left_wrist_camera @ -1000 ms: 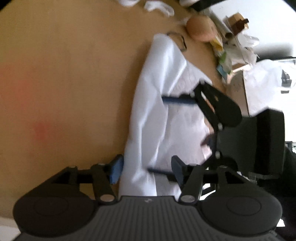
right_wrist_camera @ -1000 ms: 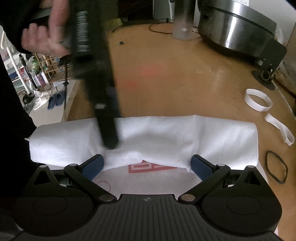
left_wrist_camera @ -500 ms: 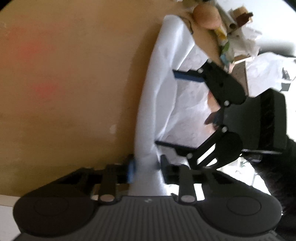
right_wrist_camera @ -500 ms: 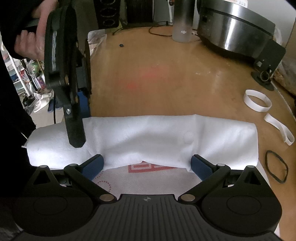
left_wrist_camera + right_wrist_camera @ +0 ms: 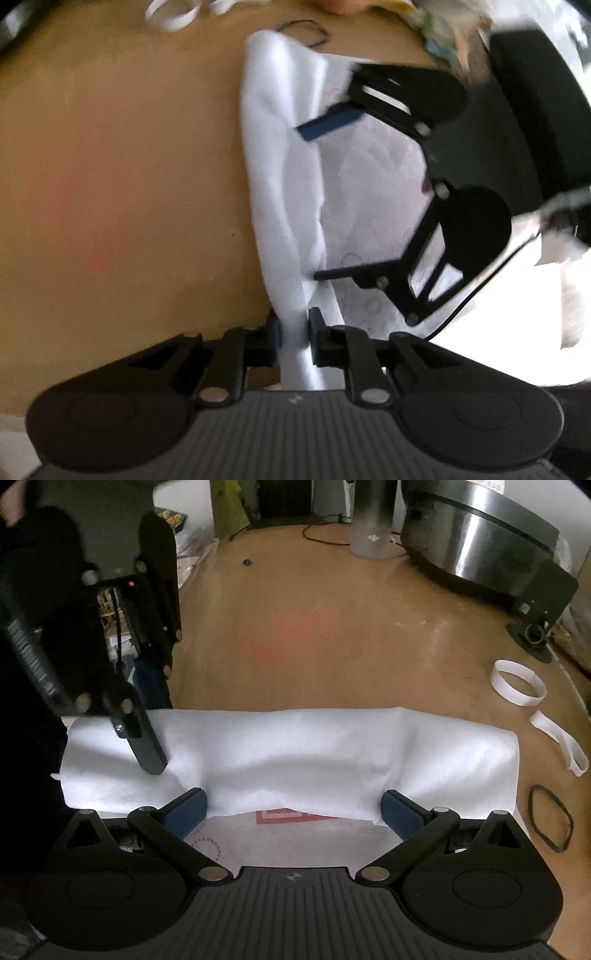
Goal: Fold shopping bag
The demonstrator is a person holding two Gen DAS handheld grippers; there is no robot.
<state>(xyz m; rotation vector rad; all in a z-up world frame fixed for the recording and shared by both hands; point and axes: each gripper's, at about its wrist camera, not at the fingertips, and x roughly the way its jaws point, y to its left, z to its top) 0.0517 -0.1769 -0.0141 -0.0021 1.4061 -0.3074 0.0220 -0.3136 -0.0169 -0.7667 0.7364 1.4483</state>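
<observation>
Bag fold is partway done, by my read. The white shopping bag (image 5: 288, 760) lies flat on the wooden table (image 5: 332, 627), stretched left to right in the right wrist view, with its far long edge already turned over toward the near side as a soft roll; a strip of the printed face with a red mark still shows uncovered along the near edge. So one lengthwise fold looks in place but loose, not creased. The left gripper (image 5: 293, 332) is at the bag's left end, jaws closing, with a bunched ridge of the white fabric between the pads and apparently pinched already. The right gripper (image 5: 295, 806) has its jaws spread wide, fingers straddling the near edge of the fold at mid-length; pads seem to rest on or just above the fabric, gripping nothing. Left to do, as I judge it: bring the left end across toward the right to shorten the bag, flatten, probably one more fold after that. Risk: the roll is puffy and may spring open once the left end lifts. Loose white paper rings (image 5: 517, 683) and a black rubber band (image 5: 550, 819) sit right of the bag, apart from it; maybe the band is for binding the finished bundle, can't confirm.
</observation>
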